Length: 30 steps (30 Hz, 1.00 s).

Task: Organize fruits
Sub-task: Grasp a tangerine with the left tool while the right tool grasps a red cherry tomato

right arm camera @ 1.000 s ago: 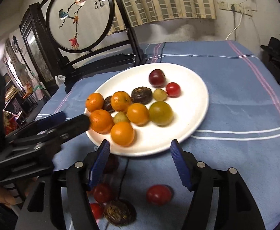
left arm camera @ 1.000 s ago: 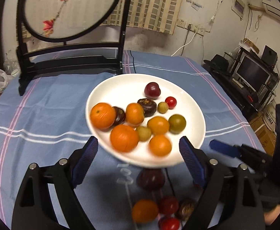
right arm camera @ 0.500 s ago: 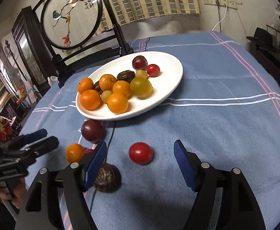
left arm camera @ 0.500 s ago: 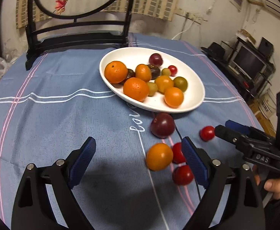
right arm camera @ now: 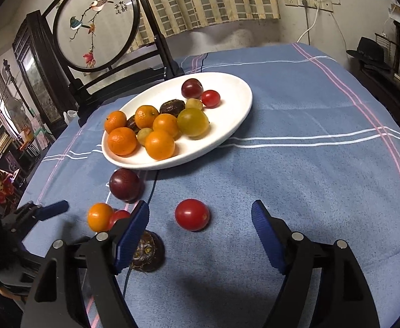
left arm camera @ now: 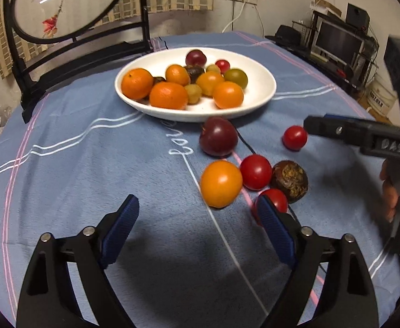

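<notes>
Loose fruits (left arm camera: 221, 183) (six) beside plate (left arm camera: 265, 93)

A white plate (right arm camera: 235, 114) of orange, green, red and dark purple fruit sits on blue, white-and-pink-striped cloth (right arm camera: 309, 169).

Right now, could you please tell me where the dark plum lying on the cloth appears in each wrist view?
Left wrist: the plum sits right of centre, just below the plate's near rim.
Right wrist: the plum sits left of centre, below the plate's near-left rim.
Shared landmark: the white plate of fruit directly behind it.
</notes>
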Tool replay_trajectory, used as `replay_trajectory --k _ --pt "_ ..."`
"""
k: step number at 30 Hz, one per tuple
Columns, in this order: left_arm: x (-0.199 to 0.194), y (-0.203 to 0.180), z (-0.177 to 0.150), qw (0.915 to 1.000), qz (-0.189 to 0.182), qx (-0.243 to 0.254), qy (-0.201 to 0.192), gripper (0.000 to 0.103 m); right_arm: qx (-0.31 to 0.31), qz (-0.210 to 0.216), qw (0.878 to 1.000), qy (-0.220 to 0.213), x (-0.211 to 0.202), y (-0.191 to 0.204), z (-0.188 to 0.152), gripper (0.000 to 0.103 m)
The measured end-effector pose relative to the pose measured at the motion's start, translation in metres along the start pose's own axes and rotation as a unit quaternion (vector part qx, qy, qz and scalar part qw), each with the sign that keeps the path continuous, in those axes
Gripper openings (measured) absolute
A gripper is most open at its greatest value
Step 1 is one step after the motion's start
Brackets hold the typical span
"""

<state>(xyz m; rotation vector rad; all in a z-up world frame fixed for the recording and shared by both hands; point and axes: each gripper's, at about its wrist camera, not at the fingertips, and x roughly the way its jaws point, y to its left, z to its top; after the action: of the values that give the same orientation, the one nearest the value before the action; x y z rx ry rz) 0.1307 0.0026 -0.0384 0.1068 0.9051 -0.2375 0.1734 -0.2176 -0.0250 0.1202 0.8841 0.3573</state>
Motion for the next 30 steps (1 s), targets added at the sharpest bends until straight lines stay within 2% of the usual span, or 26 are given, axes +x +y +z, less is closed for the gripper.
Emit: replay_trajectory --k 4,5,7,10,14,17,21,25,26,30 --pt "0.010 0.000 0.002 0.9999 -0.008 -0.006 0.006 0.068 -0.003 0.009 1.000 -0.004 -0.004 0.003 0.000 0.078" --pt "0.014 0.001 0.003 0.9998 -0.013 -0.009 0.011 0.062 -0.005 0.011 1.000 -0.004 -0.004 0.005 0.000 0.078" --pt "0.021 0.004 0.005 0.9991 -0.031 -0.027 0.014 0.057 -0.009 0.013 1.000 -0.004 -0.004 0.006 0.000 0.078" --pt "0.020 0.002 0.008 0.9986 -0.045 -0.026 0.002 0.035 -0.017 0.009 1.000 -0.001 -0.003 0.009 -0.001 0.078" --pt "0.011 0.001 0.009 0.9995 -0.016 -0.024 -0.016 0.034 -0.037 -0.027 0.999 0.004 0.000 0.011 -0.002 0.078" --pt "-0.001 0.015 0.012 0.9974 -0.021 -0.062 -0.032 0.034 -0.054 -0.066 0.996 0.016 0.006 0.011 -0.004 0.078" --pt "-0.005 0.024 0.012 0.9963 -0.013 -0.079 -0.033 0.034 -0.062 -0.070 0.995 0.028 0.015 0.014 -0.008 0.077" --pt "-0.005 0.022 0.010 0.9966 -0.013 -0.076 -0.027 0.034 -0.054 -0.047 0.997 0.036 0.027 0.020 -0.007 0.061" --pt "-0.006 0.020 0.010 0.9969 -0.013 -0.072 -0.028 0.034 -0.061 -0.056 0.996 0.038 0.031 0.023 -0.006 0.054" --pt "-0.007 0.019 0.009 0.9971 -0.016 -0.068 -0.030 0.034 -0.077 -0.078 0.993 0.042 0.039 0.029 -0.008 0.041"
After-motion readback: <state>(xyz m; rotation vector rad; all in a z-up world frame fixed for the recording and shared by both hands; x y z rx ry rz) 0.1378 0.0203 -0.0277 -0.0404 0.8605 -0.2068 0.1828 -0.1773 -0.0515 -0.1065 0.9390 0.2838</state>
